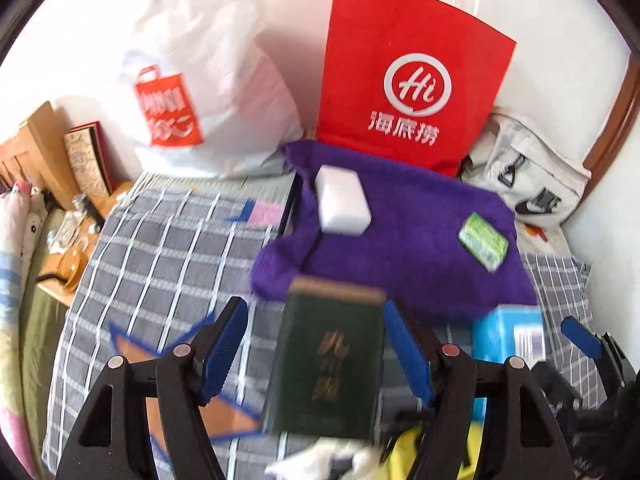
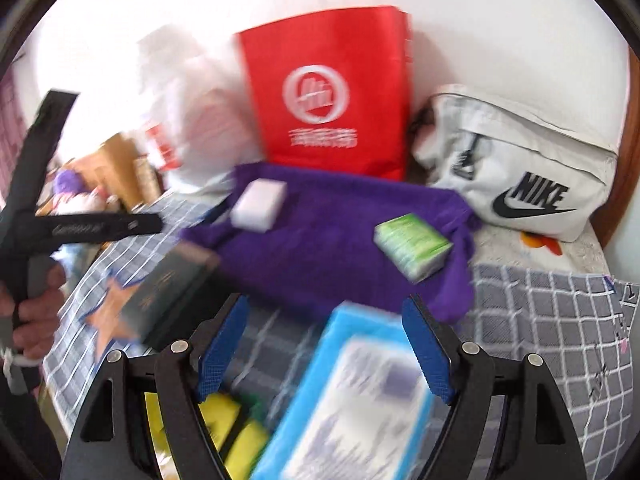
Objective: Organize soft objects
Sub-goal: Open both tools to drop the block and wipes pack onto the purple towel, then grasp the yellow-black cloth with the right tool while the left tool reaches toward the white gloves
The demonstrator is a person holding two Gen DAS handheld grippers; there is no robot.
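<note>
A purple towel (image 1: 404, 236) lies on the checked bedspread, with a white sponge block (image 1: 342, 200) and a green tissue pack (image 1: 483, 242) on it. My left gripper (image 1: 316, 348) is open, its blue fingers either side of a dark green book (image 1: 326, 364) without touching it. My right gripper (image 2: 324, 344) is open over a blue tissue pack (image 2: 360, 396), which lies between its fingers. The towel (image 2: 340, 240), sponge (image 2: 258, 204), green pack (image 2: 412, 246) and book (image 2: 168, 296) also show in the right wrist view. The blue pack (image 1: 508, 336) shows right of the book.
A red paper bag (image 1: 408, 80), a white plastic bag (image 1: 208, 92) and a white Nike bag (image 2: 516, 168) stand against the wall. Yellow items (image 2: 232, 428) and white tissue (image 1: 320, 460) lie near me. A bedside table (image 1: 76, 240) with clutter is left.
</note>
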